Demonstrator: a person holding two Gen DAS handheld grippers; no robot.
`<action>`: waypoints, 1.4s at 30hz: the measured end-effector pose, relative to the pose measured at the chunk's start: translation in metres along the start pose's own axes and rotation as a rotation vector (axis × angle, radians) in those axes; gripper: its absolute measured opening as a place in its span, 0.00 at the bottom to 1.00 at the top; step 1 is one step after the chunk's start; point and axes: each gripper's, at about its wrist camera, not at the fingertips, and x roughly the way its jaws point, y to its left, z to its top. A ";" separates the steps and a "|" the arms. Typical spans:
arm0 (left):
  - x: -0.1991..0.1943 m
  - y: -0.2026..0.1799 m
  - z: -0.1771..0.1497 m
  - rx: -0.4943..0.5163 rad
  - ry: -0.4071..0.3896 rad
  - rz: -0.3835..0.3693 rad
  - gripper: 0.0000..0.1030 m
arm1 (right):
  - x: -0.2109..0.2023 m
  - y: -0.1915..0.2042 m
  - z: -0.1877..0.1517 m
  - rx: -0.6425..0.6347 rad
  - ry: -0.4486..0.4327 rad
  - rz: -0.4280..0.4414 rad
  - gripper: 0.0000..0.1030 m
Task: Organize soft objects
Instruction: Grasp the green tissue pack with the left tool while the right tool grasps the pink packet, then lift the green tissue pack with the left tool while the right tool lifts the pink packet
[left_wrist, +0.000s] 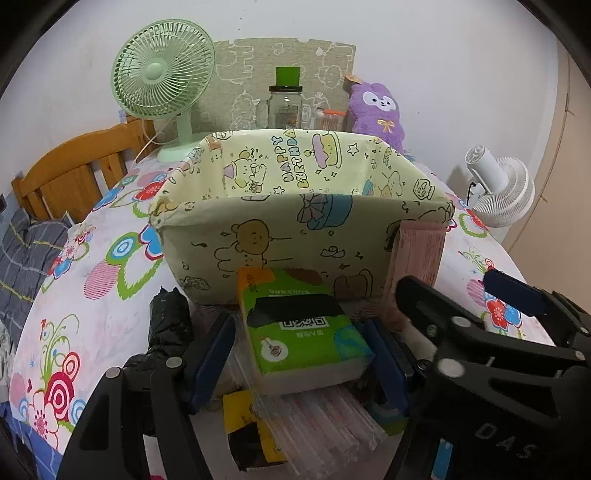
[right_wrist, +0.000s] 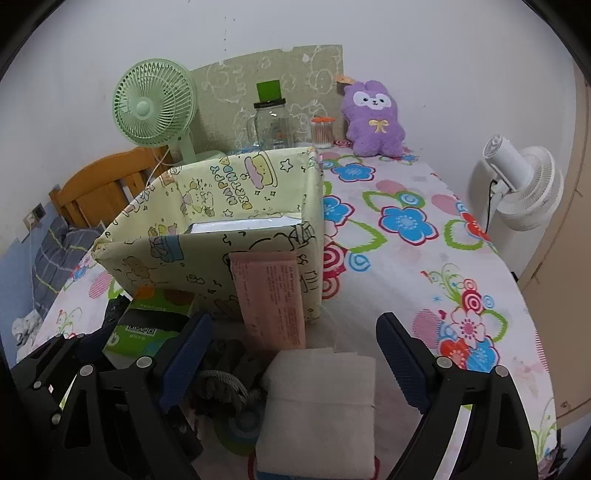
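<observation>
Support surface is a table covered with a white floral cloth (right_wrist: 406, 221). Sitting directly on it: a pale yellow cartoon-print fabric box (left_wrist: 295, 236) near the middle; green desk fan (left_wrist: 162, 85), glass jar with green lid (left_wrist: 285, 107), small orange-lidded jar of swabs (right_wrist: 322, 133) and a purple plush (right_wrist: 373, 118) lined up along the far edge by the wall. Near edge has a loose pile in front of the box: green tissue pack (left_wrist: 306, 332), pink pack (right_wrist: 271, 299) leaning against the box front, folded white cloth (right_wrist: 321, 402), black plastic bag (left_wrist: 168, 321). Cannot tell which pile items touch the cloth.
</observation>
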 end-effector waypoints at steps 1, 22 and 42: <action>0.001 0.000 0.000 -0.001 0.003 -0.002 0.72 | 0.002 0.000 0.001 0.000 0.003 0.002 0.88; 0.012 0.000 0.003 0.003 0.020 0.002 0.56 | 0.033 0.008 0.006 0.007 0.065 0.023 0.46; -0.016 -0.002 0.006 -0.001 -0.039 0.002 0.51 | 0.001 0.012 0.008 0.021 0.005 0.026 0.43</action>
